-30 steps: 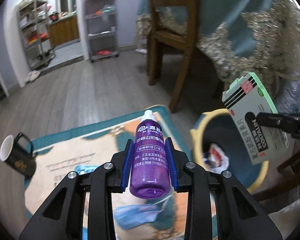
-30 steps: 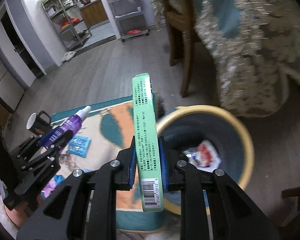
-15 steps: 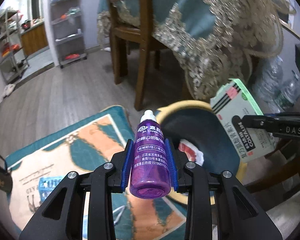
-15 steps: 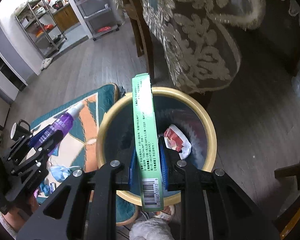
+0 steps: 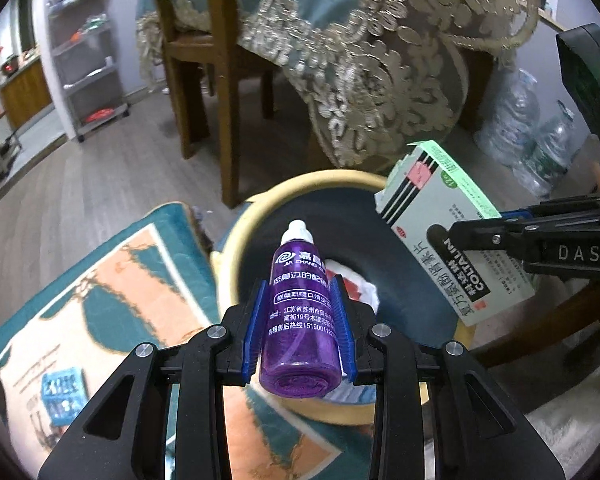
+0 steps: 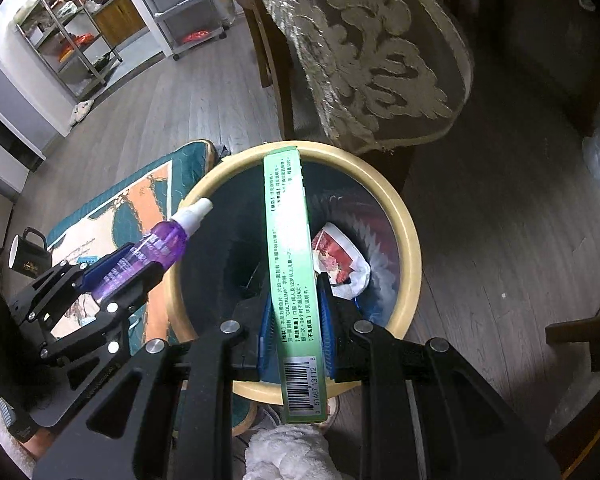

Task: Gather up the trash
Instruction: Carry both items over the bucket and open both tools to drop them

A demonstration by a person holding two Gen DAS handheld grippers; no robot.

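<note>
My left gripper (image 5: pixel 300 312) is shut on a purple spray bottle (image 5: pixel 300 304) with a white cap, its nose over the near rim of a round bin (image 5: pixel 256 208) with a yellow rim and dark inside. My right gripper (image 6: pixel 294 312) is shut on a flat green and white medicine box (image 6: pixel 290 248), held edge-up above the bin's (image 6: pixel 414 240) opening. In the left wrist view the box (image 5: pixel 440 216) hangs at the right, over the bin's far side. In the right wrist view the bottle (image 6: pixel 160 244) and left gripper (image 6: pixel 124 268) reach in from the left. A crumpled red and white wrapper (image 6: pixel 338 258) lies in the bin.
A patterned rug (image 5: pixel 100 312) lies left of the bin with a small blue packet (image 5: pixel 62 394) on it. A black mug (image 6: pixel 26 254) stands by the rug. A wooden chair (image 5: pixel 204 60) and a table's lace-edged cloth (image 5: pixel 360 60) stand behind the bin. Plastic bottles (image 5: pixel 516 120) sit at the far right.
Both grippers have moved from over the rug to over the bin and tilted further down, each keeping its grip. The bin now fills the middle of both views.
</note>
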